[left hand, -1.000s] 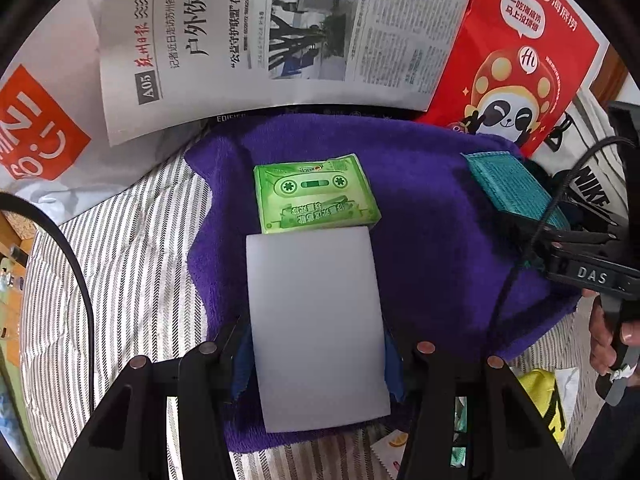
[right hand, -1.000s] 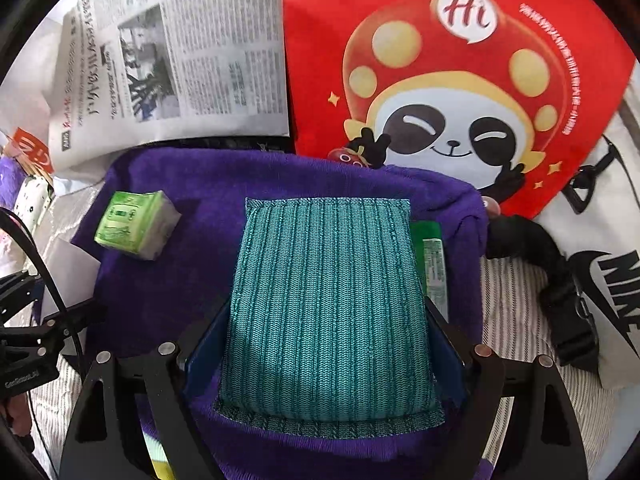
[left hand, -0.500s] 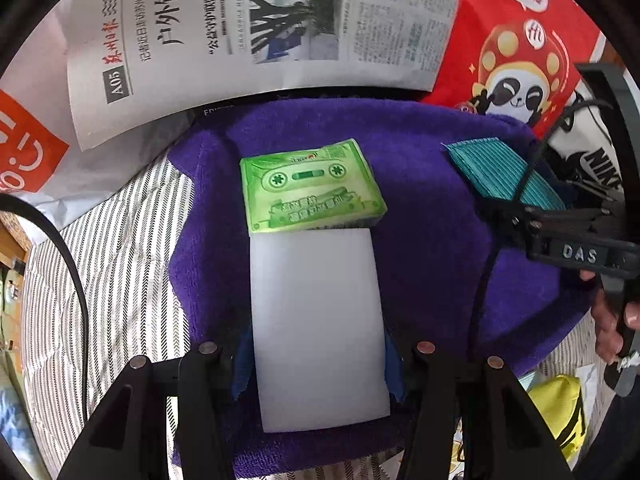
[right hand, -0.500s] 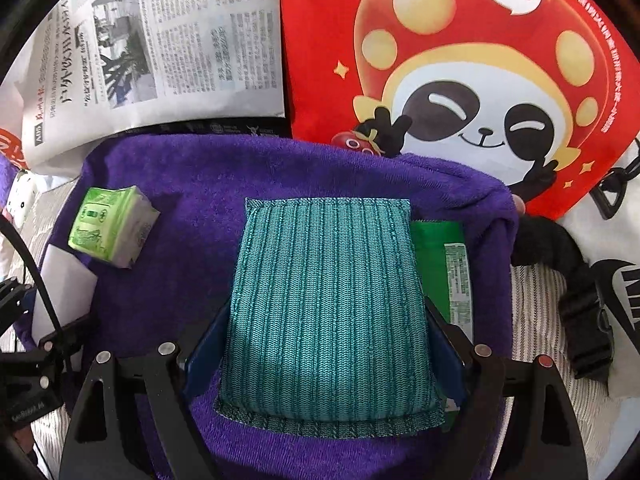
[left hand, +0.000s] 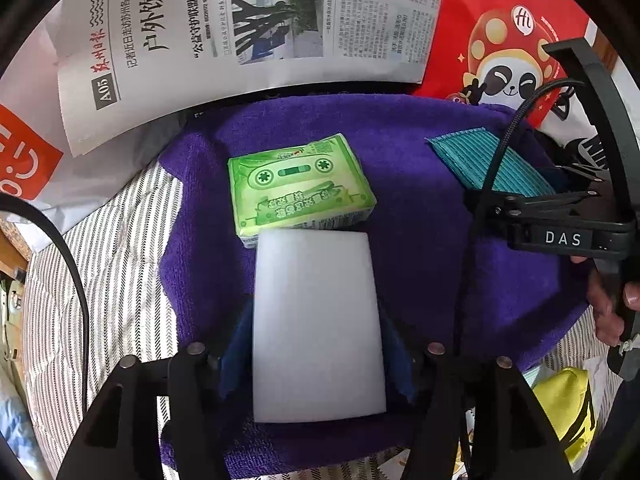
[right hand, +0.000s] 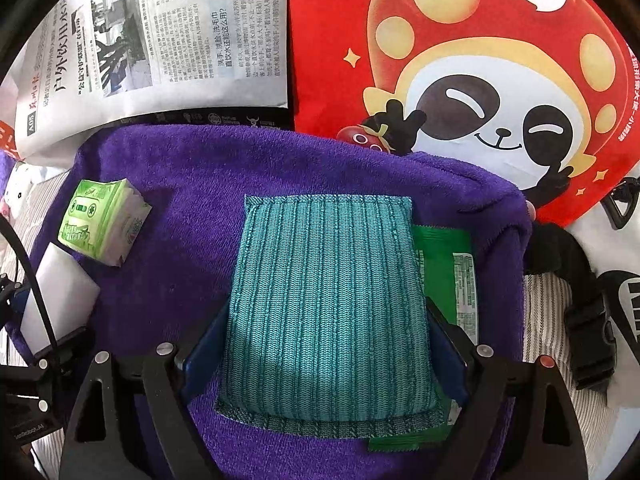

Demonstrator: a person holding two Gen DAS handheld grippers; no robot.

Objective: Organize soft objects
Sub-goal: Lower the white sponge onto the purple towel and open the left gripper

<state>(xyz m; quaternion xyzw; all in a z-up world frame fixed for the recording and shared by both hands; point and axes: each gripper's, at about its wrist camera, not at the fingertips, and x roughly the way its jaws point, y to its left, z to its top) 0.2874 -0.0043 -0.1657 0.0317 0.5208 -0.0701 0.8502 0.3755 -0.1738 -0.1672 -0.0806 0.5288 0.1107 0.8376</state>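
The white sponge block (left hand: 318, 326) lies near the purple towel's (left hand: 432, 264) near edge, long axis running toward the far edge, its far end touching the green tissue pack (left hand: 300, 190). It sits between the left gripper's (left hand: 318, 354) opening jaws, pads apparently off it. The right gripper (right hand: 324, 344) clamps the teal knitted pad (right hand: 328, 300) near the towel's right edge.

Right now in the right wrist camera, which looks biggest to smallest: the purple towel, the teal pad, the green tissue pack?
1. purple towel, spreading under everything.
2. teal pad, though it sits closest to the camera, between the right tongs, so it looks extra big.
3. green tissue pack, farther off.
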